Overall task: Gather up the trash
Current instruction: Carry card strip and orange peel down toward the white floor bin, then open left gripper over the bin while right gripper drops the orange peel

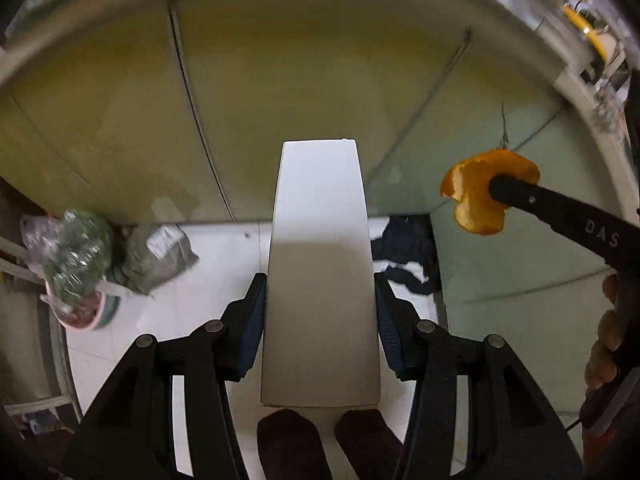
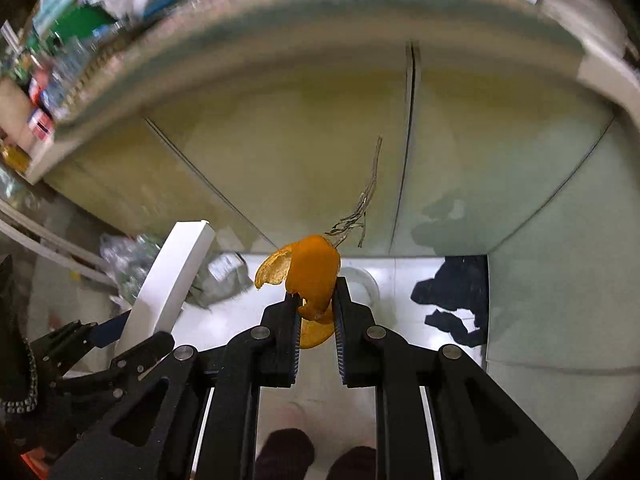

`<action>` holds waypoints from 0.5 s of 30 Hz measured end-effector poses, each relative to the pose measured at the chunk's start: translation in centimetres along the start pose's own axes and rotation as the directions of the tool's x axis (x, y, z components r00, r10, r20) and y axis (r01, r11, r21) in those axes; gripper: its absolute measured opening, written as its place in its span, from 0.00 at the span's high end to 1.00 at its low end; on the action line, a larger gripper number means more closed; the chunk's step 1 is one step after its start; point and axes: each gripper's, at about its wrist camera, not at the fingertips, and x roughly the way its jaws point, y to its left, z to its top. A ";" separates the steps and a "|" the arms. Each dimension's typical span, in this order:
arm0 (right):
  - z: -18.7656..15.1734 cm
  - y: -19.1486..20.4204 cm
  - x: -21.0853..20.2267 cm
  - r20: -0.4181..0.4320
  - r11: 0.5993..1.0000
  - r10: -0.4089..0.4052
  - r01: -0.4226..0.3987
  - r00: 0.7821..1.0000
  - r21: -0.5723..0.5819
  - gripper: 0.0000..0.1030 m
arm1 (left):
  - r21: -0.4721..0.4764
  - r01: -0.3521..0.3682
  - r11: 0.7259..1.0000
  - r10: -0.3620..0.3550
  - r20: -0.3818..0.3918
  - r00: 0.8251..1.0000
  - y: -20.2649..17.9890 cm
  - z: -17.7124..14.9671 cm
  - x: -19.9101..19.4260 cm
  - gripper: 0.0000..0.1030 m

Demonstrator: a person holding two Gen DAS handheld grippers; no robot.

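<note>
1. Two pieces of trash are in hand: the left gripper [image 1: 320, 320] is clamped on a long white box [image 1: 320, 260], and the right gripper [image 2: 316, 312] is pinched nearly shut on an orange peel [image 2: 308, 272]
2. Both grippers point steeply down at the white tiled floor [image 1: 160, 320], in front of the pale green cabinet doors [image 1: 280, 80]; a person's two dark-socked feet [image 1: 292, 440] show below
3. Box's long axis runs straight out along the left gripper's fingers, its far end toward the cabinet's foot
4. Peel hangs curled between the right gripper's pads, sticking out past the tips, with a thin dried stem [image 2: 360, 208] trailing off it
5. Side by side, the peel sits to the right of the box and apart from it
6. A pink bin [image 1: 80, 316] holding a clear crumpled bag [image 1: 72, 252] stands on the floor to the left, by the cabinet's foot, with a grey packet [image 1: 156, 256] beside it
7. I judge the drop lies that way, so the left gripper is nearer and the right must cross past the box
</note>
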 end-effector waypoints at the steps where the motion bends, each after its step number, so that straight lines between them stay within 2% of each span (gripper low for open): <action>1: -0.3 -0.4 1.2 -0.013 1.000 0.002 -0.002 1.000 0.000 0.87 | -0.003 0.002 1.000 -0.002 -0.020 1.000 0.1 -0.4 1.4 0.51; 9: -2.4 -3.2 10.3 -0.105 0.999 0.037 -0.033 0.994 0.034 0.87 | 0.003 0.014 1.000 -0.014 -0.148 0.989 0.9 -1.9 12.2 0.51; 15: -1.6 -3.4 13.3 -0.112 0.999 0.053 -0.052 0.992 0.008 0.86 | 0.025 0.018 1.000 -0.014 -0.140 0.990 0.8 -0.4 15.7 0.51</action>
